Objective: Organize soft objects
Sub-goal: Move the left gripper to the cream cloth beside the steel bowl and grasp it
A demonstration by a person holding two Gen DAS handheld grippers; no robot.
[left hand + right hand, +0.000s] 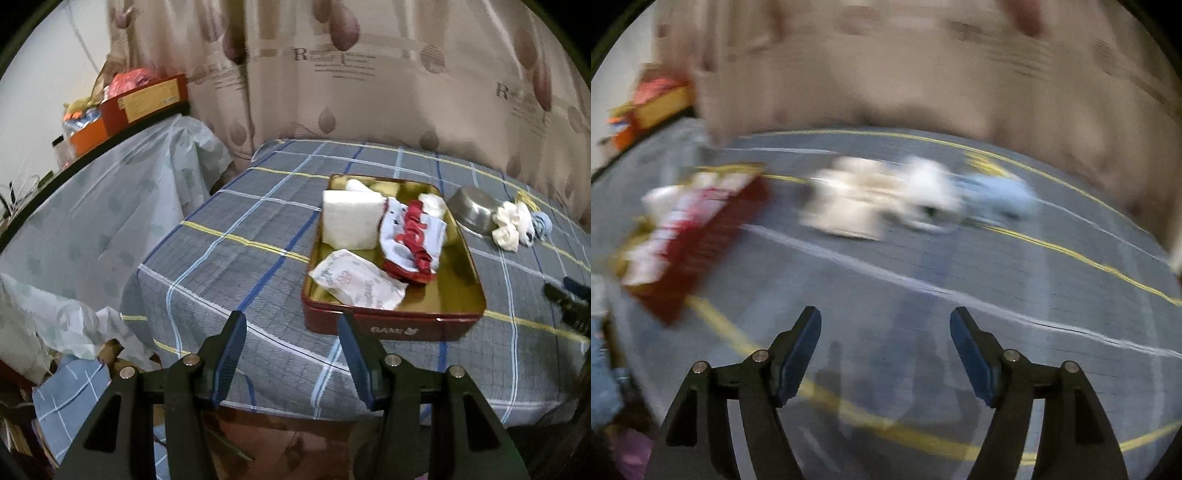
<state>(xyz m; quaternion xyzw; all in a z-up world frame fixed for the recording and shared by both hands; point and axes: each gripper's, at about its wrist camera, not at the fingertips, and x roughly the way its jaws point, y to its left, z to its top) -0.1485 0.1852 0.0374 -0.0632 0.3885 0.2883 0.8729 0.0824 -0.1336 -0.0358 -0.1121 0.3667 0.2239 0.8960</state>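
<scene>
Ahead of the right gripper [885, 345], well beyond its empty, parted jaws, a cream and white bundle of soft cloth [882, 197] lies on the checked bed [960, 266], blurred. Judged from this, a fetching step is in hand; next the jaws must reach and straddle that bundle. Left of it sits the red tin [395, 326], already holding cloths. The left gripper [293, 347] hangs open, empty, before the tin.

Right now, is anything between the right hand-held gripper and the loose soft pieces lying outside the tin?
Nothing visible. The right hand-held gripper is open and empty, with only bare checked bedcover ahead up to the cream cloth, though that view is blurred. The steel bowl sits between cloth and red tin.
</scene>
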